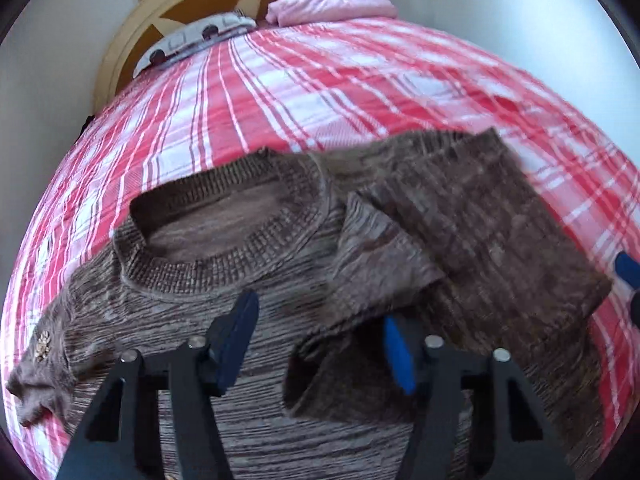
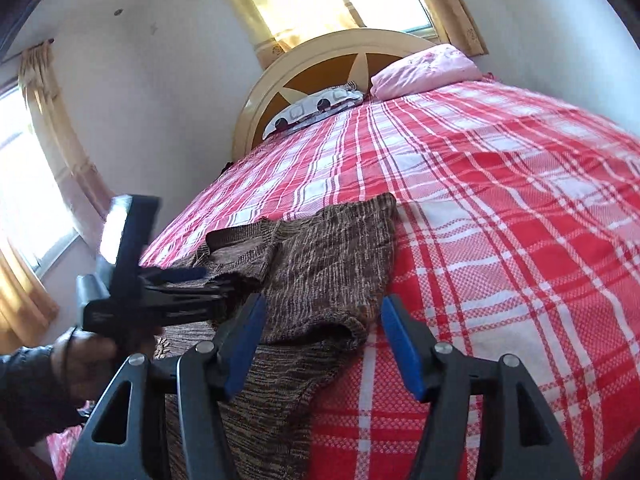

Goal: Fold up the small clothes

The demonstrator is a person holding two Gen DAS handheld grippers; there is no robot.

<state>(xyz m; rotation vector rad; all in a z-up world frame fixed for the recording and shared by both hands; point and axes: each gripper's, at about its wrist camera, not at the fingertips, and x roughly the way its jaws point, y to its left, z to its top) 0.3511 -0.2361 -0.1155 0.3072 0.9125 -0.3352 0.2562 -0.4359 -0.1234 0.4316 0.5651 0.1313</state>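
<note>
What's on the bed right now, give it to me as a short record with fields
surface: bed with red and white plaid cover
garment: brown knit sweater, lying flat, neck toward the headboard
fold state: one sleeve folded across the body
left gripper: open, empty, above the sweater
right gripper: open, empty, at the sweater's edge
pillows: pink pillow, patterned pillow

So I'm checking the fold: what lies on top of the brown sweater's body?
A sleeve is folded across the brown sweater, below the collar. The chest beneath it is covered.

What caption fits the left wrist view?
Open left gripper above brown knit sweater, one sleeve folded in, on plaid bedspread.
</note>
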